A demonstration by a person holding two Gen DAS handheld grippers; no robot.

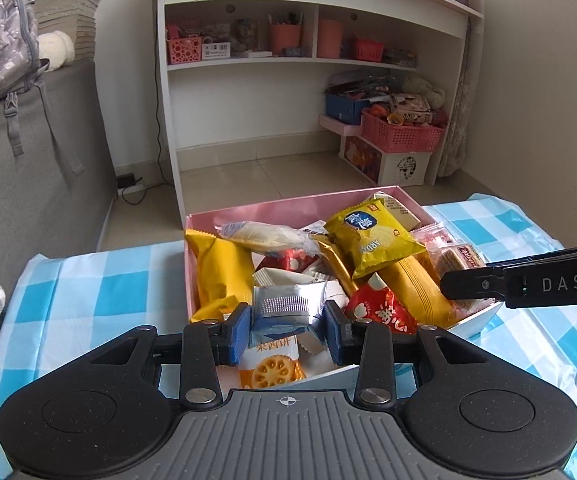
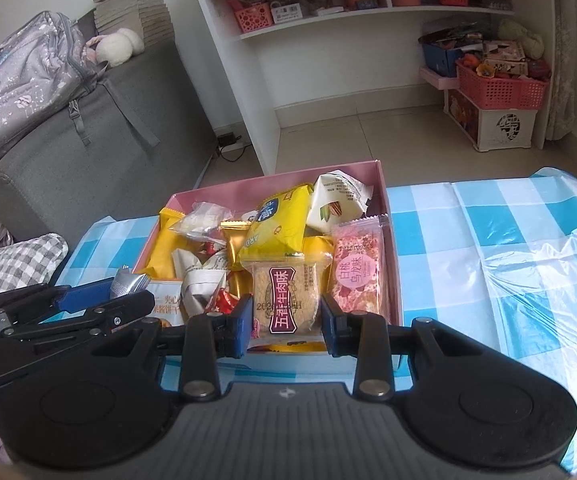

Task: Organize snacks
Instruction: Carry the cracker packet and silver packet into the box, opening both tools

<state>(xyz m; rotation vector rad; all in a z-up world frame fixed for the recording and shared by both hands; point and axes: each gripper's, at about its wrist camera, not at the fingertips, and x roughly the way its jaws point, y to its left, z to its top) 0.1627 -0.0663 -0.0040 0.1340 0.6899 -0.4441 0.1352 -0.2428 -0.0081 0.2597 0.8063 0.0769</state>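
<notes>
- Right gripper (image 1: 528, 280), side of the finger arm: white letters "DAS".
- Yellow chip packet (image 1: 372, 236): "ARD" readable, upside down.
- Clear biscuit packet (image 2: 288, 300), maroon label: "五香牛肉味".
- Pink nougat packet (image 2: 358, 272), round white label: "白桃乌龙味".
- Other print too small to read.

Heaped in an open pink box (image 2: 384, 200) on the checked table — yellow, gold and red snack packets (image 2: 284, 228), silver-blue packet (image 1: 288, 308) and clear-wrapped biscuit pack (image 2: 286, 300) raised above.

Glossy plastic cloth (image 2: 488, 240) is wrinkling; a foil packet (image 1: 288, 304) is shining between matt black gripper (image 1: 286, 330) parts.
</notes>
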